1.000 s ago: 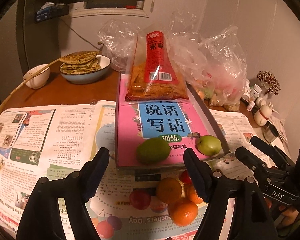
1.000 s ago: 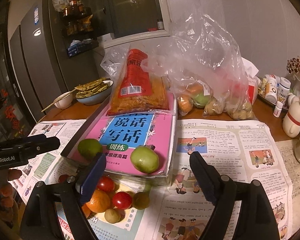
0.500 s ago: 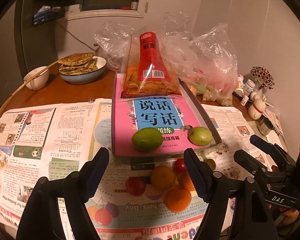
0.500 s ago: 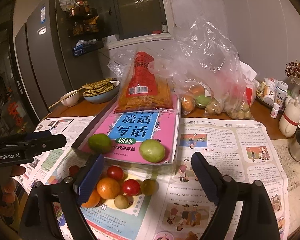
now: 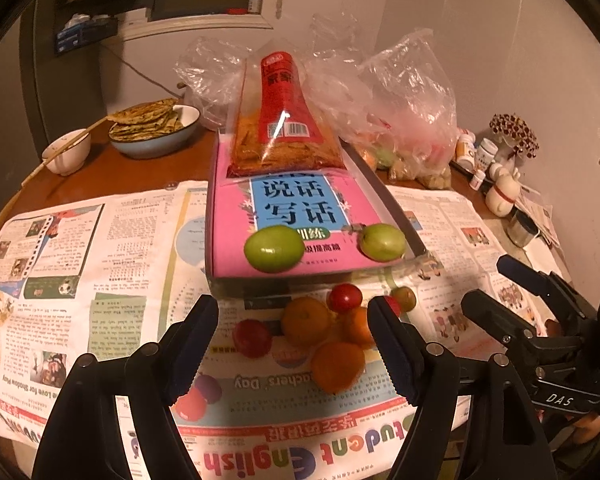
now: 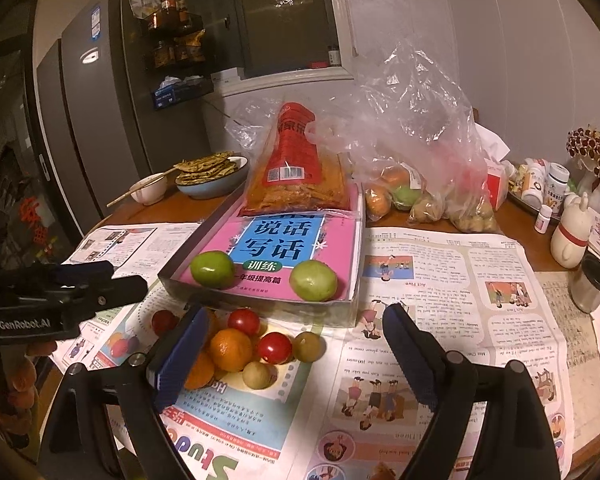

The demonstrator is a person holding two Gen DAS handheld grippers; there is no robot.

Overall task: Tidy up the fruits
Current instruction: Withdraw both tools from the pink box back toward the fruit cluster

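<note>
I see the loose fruit pile [image 5: 320, 332] lying on the newspaper [image 5: 100, 240], just in front of the near wall of a shallow grey tray [image 6: 260, 304]. In it are oranges [image 6: 231, 349], red fruits [image 6: 274, 347] and a couple of small yellow-green ones [image 6: 257, 374], touching one another. One red fruit [image 5: 253, 337] sits at the pile's left edge in my left view.

Two green fruits lie in the tray on top of a pink book [image 5: 276, 216], well apart from each other: the left green fruit [image 5: 274, 248] near the book's front middle, the right green fruit [image 5: 382, 241] near its right corner. Farther back on the book lies a clear snack bag [image 5: 282, 136] with a red label.

My left tongs [image 5: 292, 344] hang spread wide above the pile, holding nothing, with the fruit showing between the fingers. My right tongs [image 6: 290, 360] are likewise spread wide and empty; the left finger [image 6: 178, 356] covers part of an orange, while the right finger is over bare newspaper.

Behind the tray, crumpled plastic bags [image 6: 416, 152] hold more fruit on the wooden table [image 5: 100, 168]. To the left stand a blue bowl [image 5: 156, 140] heaped with flatbreads and a small white bowl [image 5: 66, 156] with chopsticks across it. At the far right are pill bottles [image 6: 552, 188] and a white figurine [image 6: 571, 232].
</note>
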